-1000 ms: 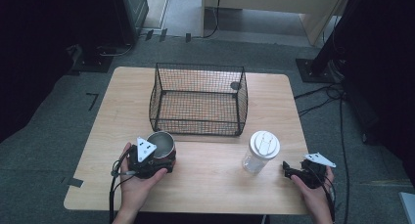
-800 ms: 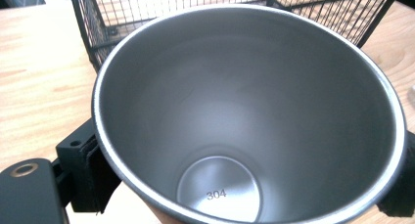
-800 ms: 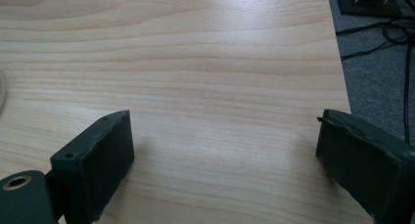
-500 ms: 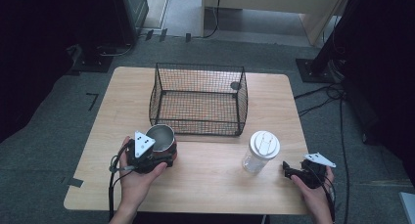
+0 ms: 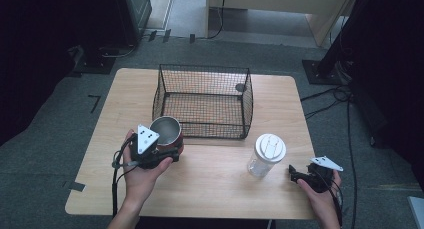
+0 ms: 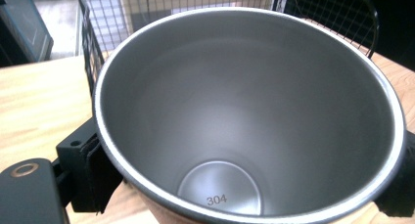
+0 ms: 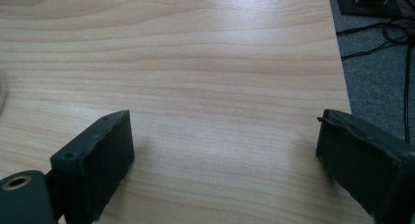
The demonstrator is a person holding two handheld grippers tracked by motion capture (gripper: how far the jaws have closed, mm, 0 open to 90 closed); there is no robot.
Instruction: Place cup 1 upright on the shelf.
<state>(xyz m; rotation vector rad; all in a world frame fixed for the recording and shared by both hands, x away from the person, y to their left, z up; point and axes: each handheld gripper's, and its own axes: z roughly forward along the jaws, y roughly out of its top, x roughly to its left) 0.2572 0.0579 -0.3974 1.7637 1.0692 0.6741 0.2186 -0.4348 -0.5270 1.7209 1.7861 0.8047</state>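
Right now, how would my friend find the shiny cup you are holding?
Find the wooden table and its black wire basket. At the basket's front left corner, the left gripper clamps a metal cup. It is open-topped and steel grey inside, unlike the clear lidded cup.

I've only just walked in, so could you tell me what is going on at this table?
A person works with two handheld grippers. The left gripper is clamped on a steel cup, held beside the wire basket. The right gripper rests open near the table's edge, next to a lidded clear cup.
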